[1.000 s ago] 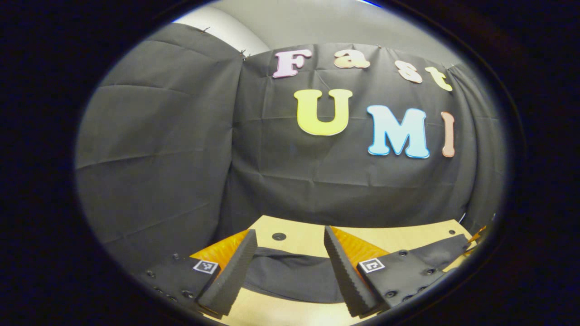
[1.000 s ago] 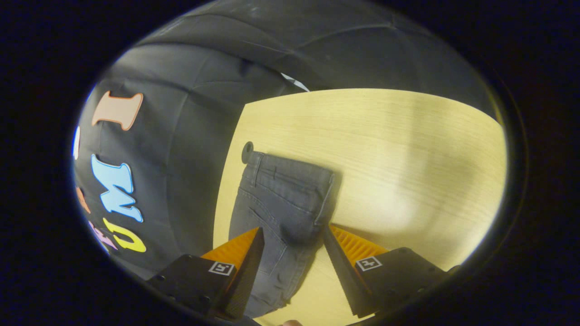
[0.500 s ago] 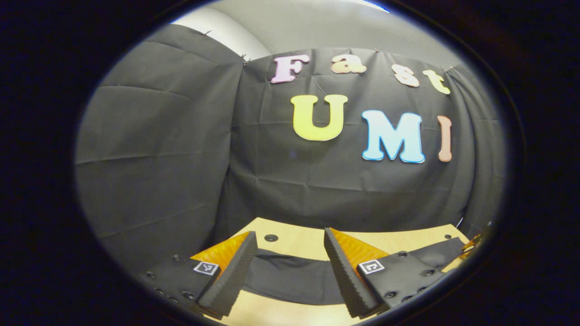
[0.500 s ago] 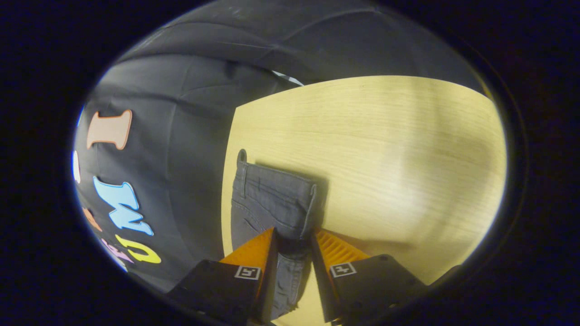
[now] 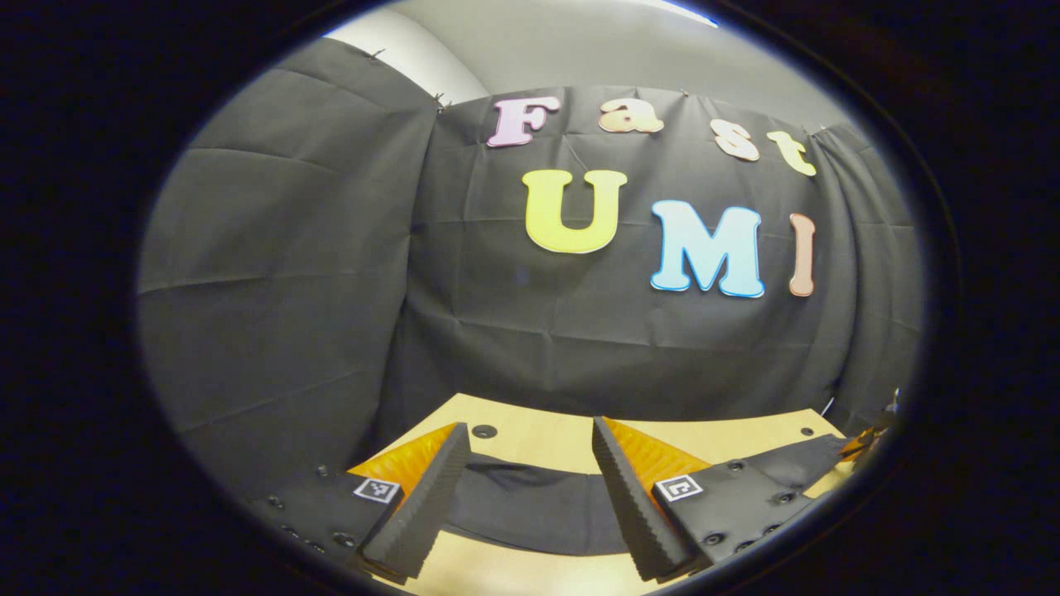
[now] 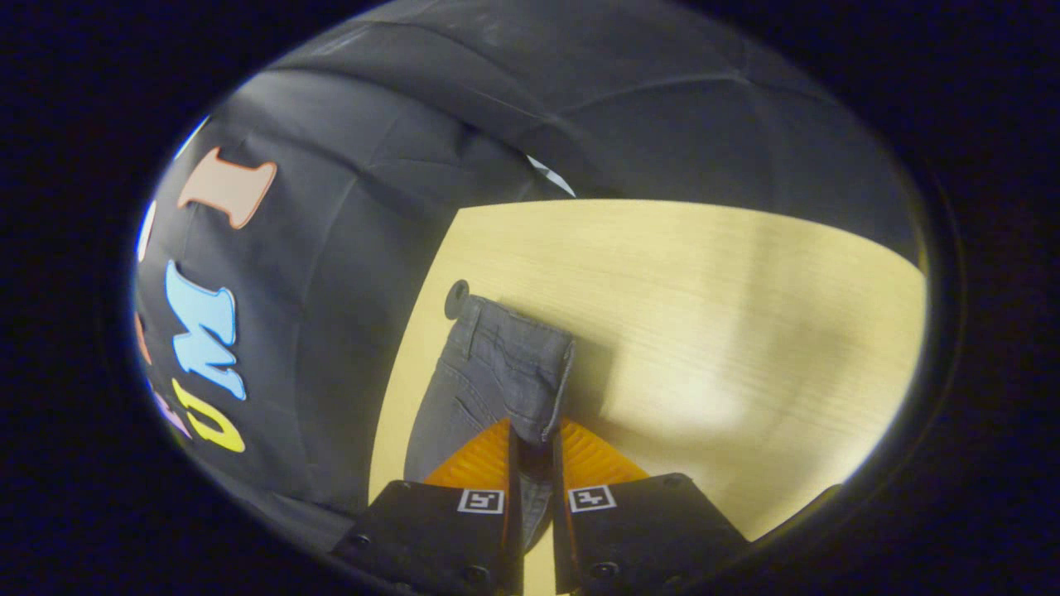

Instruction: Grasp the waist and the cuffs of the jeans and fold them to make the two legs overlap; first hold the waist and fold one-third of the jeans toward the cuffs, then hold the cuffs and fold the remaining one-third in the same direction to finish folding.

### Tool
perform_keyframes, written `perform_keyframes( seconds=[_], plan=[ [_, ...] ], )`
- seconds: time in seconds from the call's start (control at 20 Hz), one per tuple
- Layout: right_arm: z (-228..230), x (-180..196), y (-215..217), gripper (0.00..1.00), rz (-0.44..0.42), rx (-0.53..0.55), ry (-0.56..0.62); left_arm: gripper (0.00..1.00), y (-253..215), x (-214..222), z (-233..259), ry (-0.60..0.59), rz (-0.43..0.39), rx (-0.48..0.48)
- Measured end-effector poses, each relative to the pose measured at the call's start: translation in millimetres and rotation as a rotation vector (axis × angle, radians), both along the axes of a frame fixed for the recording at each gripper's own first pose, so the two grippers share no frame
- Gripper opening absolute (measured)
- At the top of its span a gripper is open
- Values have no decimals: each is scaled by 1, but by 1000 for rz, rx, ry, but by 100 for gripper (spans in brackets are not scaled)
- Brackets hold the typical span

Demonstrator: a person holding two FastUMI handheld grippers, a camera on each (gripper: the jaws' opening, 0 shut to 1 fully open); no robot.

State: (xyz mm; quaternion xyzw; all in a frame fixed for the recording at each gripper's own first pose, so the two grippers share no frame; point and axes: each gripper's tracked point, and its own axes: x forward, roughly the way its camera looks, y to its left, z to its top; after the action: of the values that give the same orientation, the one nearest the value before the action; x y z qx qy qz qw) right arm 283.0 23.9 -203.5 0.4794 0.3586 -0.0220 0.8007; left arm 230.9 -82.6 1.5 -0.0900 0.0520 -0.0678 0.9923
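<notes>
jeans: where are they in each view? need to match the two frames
Left gripper view: the jeans lie as a dark band across the bottom centre, on the table, behind the open fingers of the left hand-held gripper.
Right gripper view: the jeans sit at lower centre, one edge pinched between the fingers of the right hand-held gripper.
Shared landmark: the round dark hole in the table, next to the jeans.

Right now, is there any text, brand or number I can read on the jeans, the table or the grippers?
jeans: no words or brand mark can be read.
table: none.
left gripper: two square markers, coded patterns, not words.
right gripper: two such markers by the jaws, likewise no words.
</notes>
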Motion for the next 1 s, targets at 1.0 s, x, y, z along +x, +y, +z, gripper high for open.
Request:
perform_keyframes(
  seconds=[1.0],
  plan=[
    [168,-44,38,12,307,-574,-462,96,-1,-3,-7,0,-114,-63]
  ],
)
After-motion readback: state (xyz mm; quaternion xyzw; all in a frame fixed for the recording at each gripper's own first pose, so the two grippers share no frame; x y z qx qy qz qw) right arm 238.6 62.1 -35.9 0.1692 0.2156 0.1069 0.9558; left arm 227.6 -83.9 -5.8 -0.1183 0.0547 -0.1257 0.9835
